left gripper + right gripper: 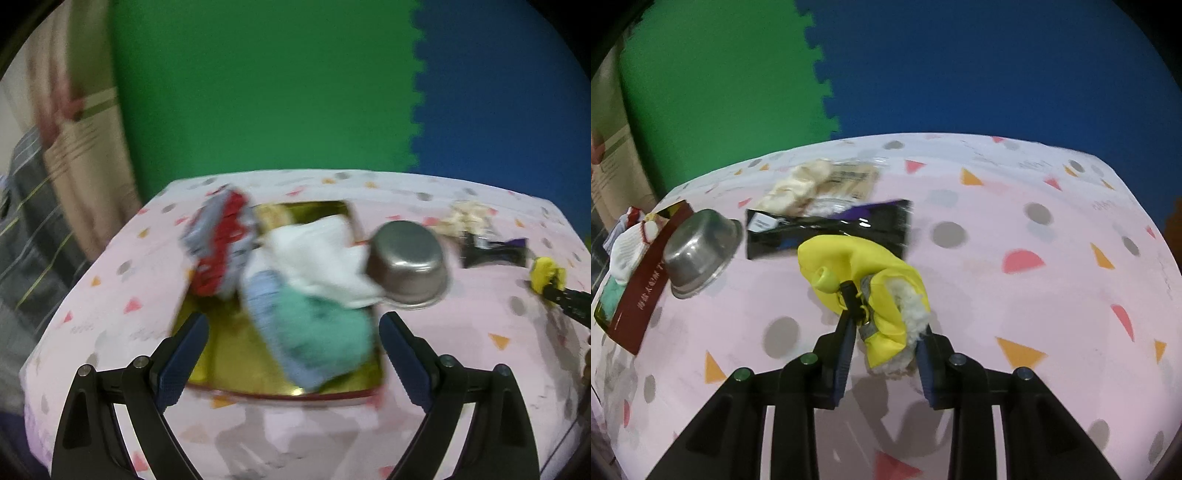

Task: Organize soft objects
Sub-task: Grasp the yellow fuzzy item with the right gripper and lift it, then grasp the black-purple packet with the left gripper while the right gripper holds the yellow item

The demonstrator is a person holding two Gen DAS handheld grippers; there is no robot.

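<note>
The right gripper (pixel 886 325) pinches a yellow fleece-lined bootie (pixel 875 291) above the tablecloth (pixel 1015 314). At ten o'clock sits a steel bowl (pixel 701 251) beside the red tin (pixel 642 288). The left gripper (pixel 291 354) gapes empty over it.

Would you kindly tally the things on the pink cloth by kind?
Soft fabric items: 5, four in the box, plus the yellow bootie
Metal bowls: 1
Boxes: 1
Packets: 2, one black, one cream
Total: 9
</note>
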